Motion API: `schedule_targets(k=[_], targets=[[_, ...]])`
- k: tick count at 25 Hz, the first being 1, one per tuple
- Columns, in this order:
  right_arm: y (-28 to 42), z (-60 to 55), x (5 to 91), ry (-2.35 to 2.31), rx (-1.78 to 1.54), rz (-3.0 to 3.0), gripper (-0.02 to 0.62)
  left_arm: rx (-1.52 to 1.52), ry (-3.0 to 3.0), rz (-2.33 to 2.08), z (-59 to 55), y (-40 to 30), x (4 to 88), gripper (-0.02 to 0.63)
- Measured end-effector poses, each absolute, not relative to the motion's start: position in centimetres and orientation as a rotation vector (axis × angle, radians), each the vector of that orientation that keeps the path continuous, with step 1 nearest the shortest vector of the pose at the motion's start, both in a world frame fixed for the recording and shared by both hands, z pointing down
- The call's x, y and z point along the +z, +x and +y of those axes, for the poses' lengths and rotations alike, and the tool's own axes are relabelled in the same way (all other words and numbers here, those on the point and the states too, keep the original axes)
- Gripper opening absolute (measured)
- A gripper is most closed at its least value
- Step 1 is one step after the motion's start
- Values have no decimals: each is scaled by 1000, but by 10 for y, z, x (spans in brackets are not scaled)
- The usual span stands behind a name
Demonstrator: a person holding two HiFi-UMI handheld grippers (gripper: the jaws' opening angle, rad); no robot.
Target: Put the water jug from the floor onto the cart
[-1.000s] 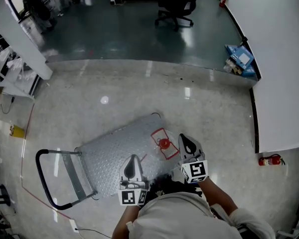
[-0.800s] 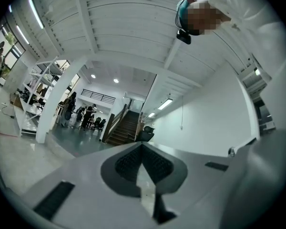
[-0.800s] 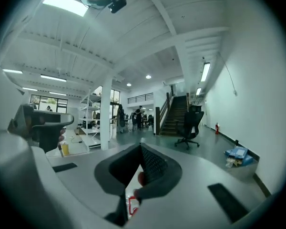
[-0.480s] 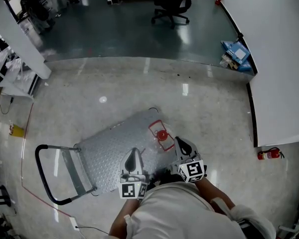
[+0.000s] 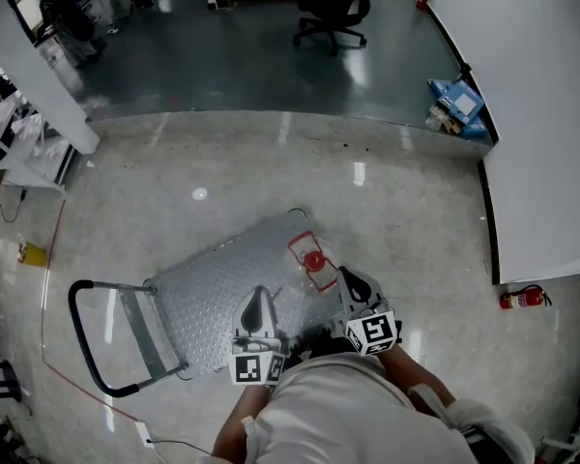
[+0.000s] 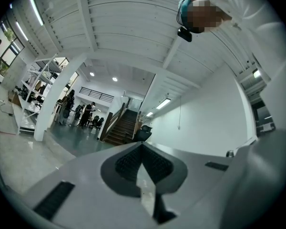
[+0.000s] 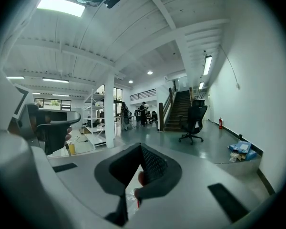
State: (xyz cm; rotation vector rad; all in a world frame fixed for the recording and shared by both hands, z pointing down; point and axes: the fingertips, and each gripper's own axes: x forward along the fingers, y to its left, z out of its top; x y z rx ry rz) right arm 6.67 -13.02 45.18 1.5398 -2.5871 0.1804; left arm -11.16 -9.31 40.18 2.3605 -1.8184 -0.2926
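**Jug down at the cart's edge, right jaws on its handle**

My right gripper [image 5: 346, 275] is clenched. In its own view a strip of the jug's red handle [image 7: 141, 177] sits right at the tips, with clear plastic just below, so I judge the jaws are pinched on that handle. The jug [image 5: 312, 262] is straight ahead of those tips and touching them. It appears to stand on the end of the cart [image 5: 208, 293] nearest my right jaws, though I cannot tell whether its full weight rests there.

My left gripper [image 5: 259, 298] is also closed, with nothing between its pads. It hangs over the deck, beside the jug and apart from it.

I take this as the end of the placing step. Next I need to check that the base sits fully on the deck and not over the edge. Then I should open the right jaws and draw them straight back, so the handle does not snag and tip the jug.
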Motion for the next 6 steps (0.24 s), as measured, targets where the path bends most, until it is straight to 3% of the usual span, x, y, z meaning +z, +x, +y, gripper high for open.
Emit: schedule_targets(k=[6], targets=[[64, -128, 450, 1537, 171, -2599, 12, -292, 2374, -1819, -90, -111, 400, 3]])
